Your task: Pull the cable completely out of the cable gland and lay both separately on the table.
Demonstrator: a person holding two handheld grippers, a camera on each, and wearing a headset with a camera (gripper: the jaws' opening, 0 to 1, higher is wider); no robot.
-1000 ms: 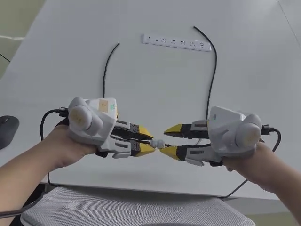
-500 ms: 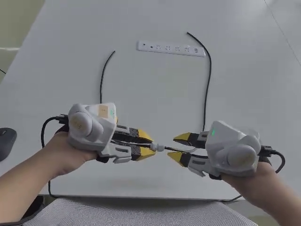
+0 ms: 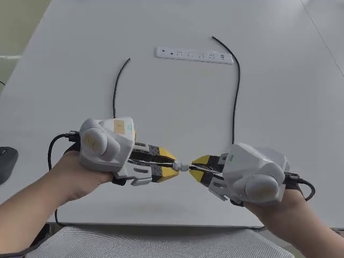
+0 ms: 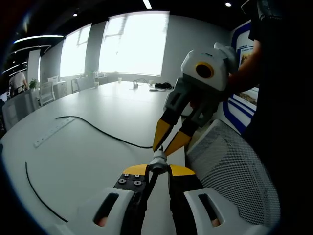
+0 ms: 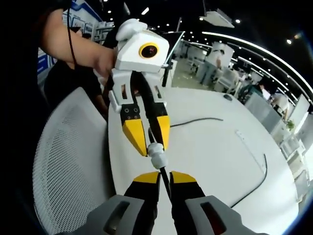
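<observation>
A small grey-white cable gland hangs in the air above the table's near edge, with a thin black cable through it. My left gripper is shut on the gland, which pokes out from its yellow tips. The cable runs back between the left jaws. My right gripper faces it tip to tip and is shut on the cable just behind the gland. In the left gripper view the right gripper comes down from the upper right onto the gland.
A white power strip lies at the back of the white table, with a black cord trailing toward me. A loose black cable lies left of centre. A dark mouse sits at the left edge. A mesh chair is below.
My right gripper has moved left up to the gland and gone from open to shut on the cable. The left gripper has kept its hold and hardly moved.
</observation>
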